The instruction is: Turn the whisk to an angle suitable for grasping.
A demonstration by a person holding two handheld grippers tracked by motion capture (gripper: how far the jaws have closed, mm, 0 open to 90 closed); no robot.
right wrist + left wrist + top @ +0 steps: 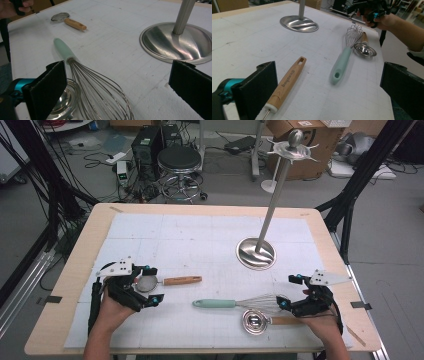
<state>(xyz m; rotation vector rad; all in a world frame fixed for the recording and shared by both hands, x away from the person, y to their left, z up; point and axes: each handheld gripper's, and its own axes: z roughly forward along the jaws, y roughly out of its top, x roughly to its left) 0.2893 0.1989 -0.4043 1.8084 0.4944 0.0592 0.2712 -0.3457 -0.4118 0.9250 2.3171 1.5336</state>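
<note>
A small mesh strainer [146, 283] with a wooden handle [287, 82] lies on the white mat. My left gripper [154, 285] stands open astride it, pads apart from the handle. A whisk [235, 303] with a mint handle [340, 65] lies near the front, its wire head [97, 90] between the wide-open jaws of my right gripper [290, 291], untouched. A steel spoon [255, 321] with a wooden handle lies just in front of the whisk, its bowl [62, 102] beside the wires.
A tall steel stand with a round base [256, 253] rises at the back right of the mat, its hooked top [295, 145] high above the table. The wooden table edge [200, 209] runs around the mat. A stool [179, 160] and boxes stand beyond.
</note>
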